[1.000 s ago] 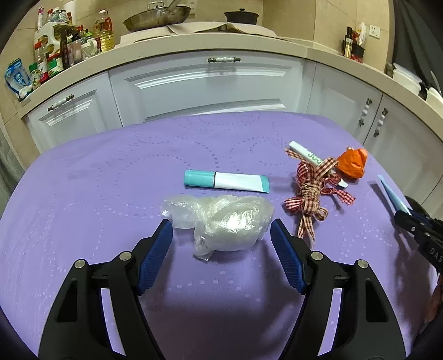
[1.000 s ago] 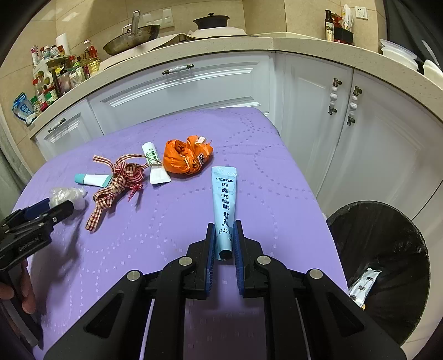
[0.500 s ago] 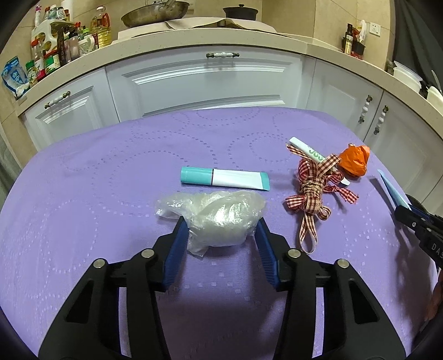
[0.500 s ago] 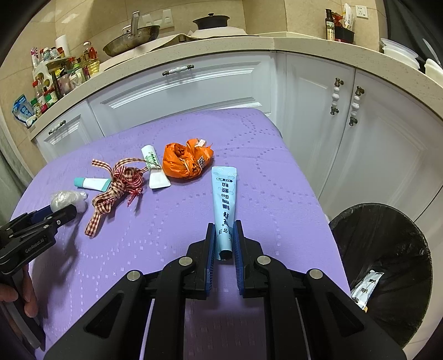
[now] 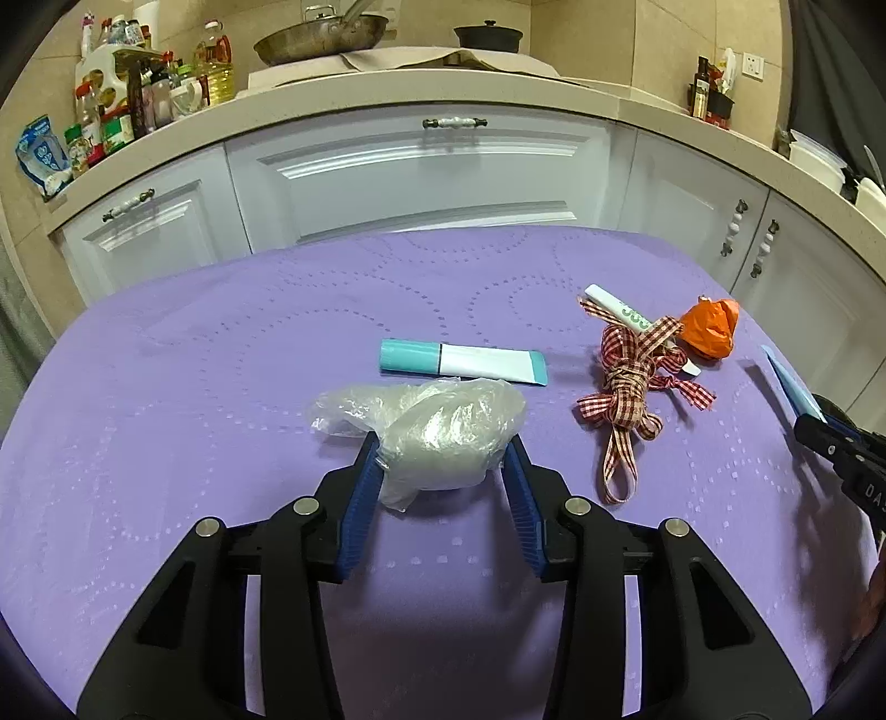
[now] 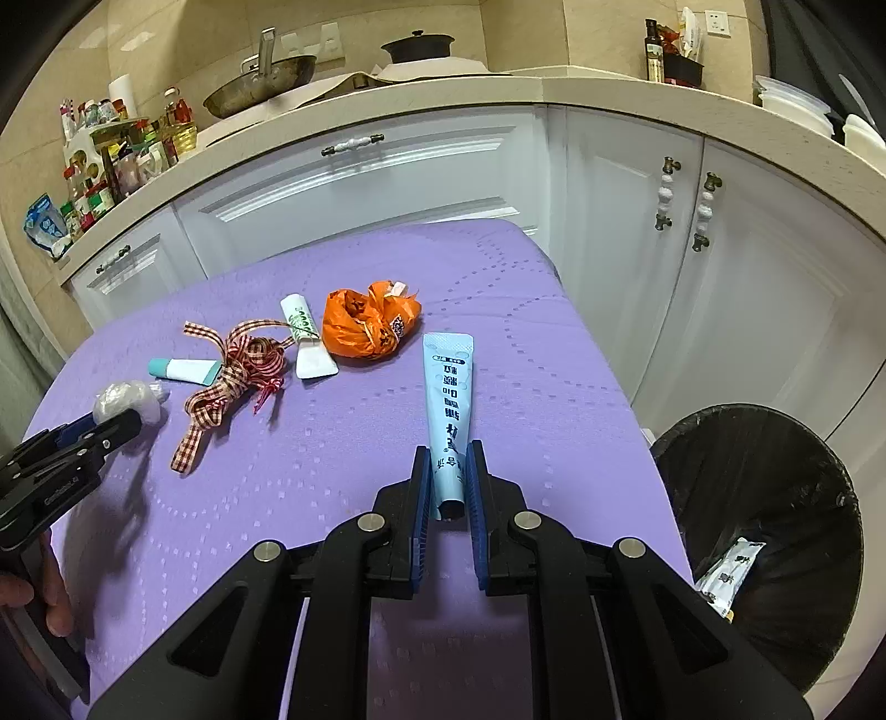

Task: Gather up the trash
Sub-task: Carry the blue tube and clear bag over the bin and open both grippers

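Closing my left tool (image 5: 440,462) around the crumpled plastic bag (image 5: 437,426) at table (image 5: 166,387) centre, six o'clock of the teal tube (image 5: 462,363): light, soft, slippery, so I pinch its bulk. My right tool (image 6: 448,479) grips the blue tube (image 6: 449,410).

Upper frame: beige countertop (image 5: 443,105) bearing a frying pan (image 5: 321,39), a black lidded pot (image 5: 487,37) and, at upper left, a rack of bottles (image 5: 138,94). Beneath it, white cabinets (image 5: 421,177).
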A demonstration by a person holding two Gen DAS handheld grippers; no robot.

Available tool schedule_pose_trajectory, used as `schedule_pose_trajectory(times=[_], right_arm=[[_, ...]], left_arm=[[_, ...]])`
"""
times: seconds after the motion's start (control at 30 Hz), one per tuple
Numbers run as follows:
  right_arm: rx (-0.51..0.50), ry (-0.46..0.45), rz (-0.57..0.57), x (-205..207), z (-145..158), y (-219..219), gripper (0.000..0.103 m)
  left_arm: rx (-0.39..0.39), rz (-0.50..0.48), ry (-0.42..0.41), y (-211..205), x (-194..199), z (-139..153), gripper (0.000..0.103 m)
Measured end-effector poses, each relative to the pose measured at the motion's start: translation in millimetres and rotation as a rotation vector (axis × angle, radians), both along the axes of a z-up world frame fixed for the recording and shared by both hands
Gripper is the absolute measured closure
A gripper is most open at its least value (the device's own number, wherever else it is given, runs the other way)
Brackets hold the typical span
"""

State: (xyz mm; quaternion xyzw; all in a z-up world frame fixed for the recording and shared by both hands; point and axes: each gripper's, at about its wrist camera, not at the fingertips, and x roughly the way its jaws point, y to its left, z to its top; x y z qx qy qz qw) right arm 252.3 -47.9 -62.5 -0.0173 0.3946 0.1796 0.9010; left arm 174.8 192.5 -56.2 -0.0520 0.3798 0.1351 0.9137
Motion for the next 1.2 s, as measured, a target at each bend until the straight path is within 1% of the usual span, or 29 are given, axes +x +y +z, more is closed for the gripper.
schedule_pose_trajectory(times=[0.3, 0.5, 0.63, 0.9, 1.2], right_arm=[[0.015, -0.022, -0.026, -15, 10, -18, 0.089], [0.015, -0.041, -0.066, -34, 18, -42, 0.089], [0.012, -0.047, -0.113, -47, 21, -64, 0.089], [0.013, -0.055, -0.237, -72, 24, -124, 0.089], [-0.001, -0.068, -0.350, -89, 21, -180, 0.089]], left_arm=[[0.015, -0.024, -0.033, -18, -17, 16, 0.062], [0.007, -0.091, -0.060, -51, -25, 26, 0.062], [0.001, -0.160, -0.073, -83, -27, 31, 0.062], [-0.007, -0.305, -0.100, -156, -27, 38, 0.062], [0.007, -0.453, -0.128, -236, -20, 38, 0.062]])
